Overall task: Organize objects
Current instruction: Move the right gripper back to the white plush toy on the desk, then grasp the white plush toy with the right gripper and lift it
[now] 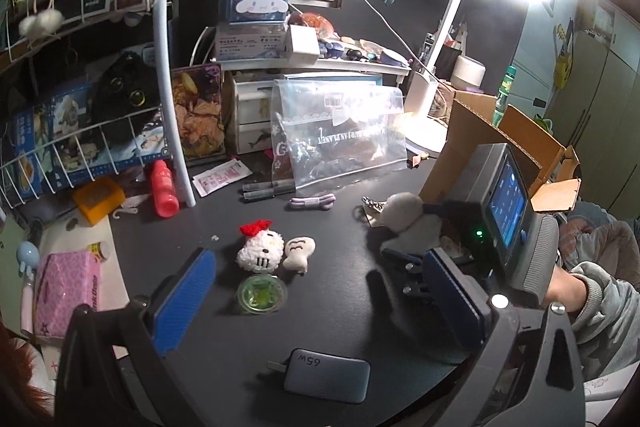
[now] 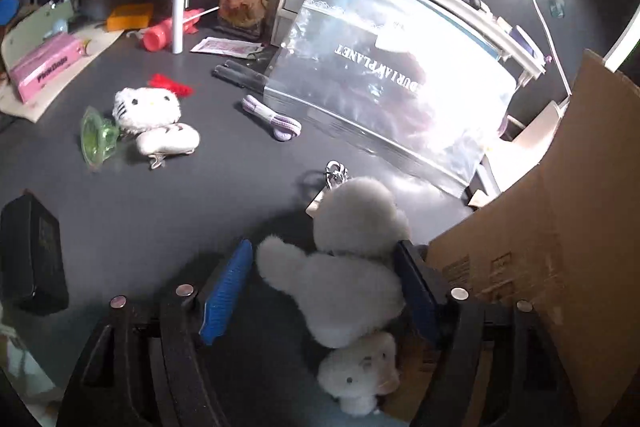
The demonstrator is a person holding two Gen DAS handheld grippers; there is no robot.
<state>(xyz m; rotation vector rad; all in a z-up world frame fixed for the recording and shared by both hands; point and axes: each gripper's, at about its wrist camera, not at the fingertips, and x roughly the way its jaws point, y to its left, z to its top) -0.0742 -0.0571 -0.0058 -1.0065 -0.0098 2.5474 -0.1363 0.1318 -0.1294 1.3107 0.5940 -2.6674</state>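
My right gripper (image 2: 324,291) hangs low over the dark desk (image 2: 160,211), jaws open around a fluffy white plush keychain (image 2: 352,267). The plush leans on the right pad; a thin gap shows at the left pad (image 2: 228,291). Its metal clip (image 2: 336,171) points away. In the left wrist view the same plush (image 1: 400,215) sits at the right gripper (image 1: 416,231). My left gripper (image 1: 320,299) is open and holds nothing. Ahead of it lie a Hello Kitty plush (image 1: 260,251), a small white plush (image 1: 299,251) and a green round toy (image 1: 262,293).
A cardboard box (image 2: 540,247) stands right beside the right gripper. A clear zip bag (image 1: 340,131), a purple cable (image 1: 312,203) and two pens (image 1: 266,191) lie further back. A grey charger (image 1: 326,375) sits close under the left gripper. A red bottle (image 1: 164,191) lies at the left.
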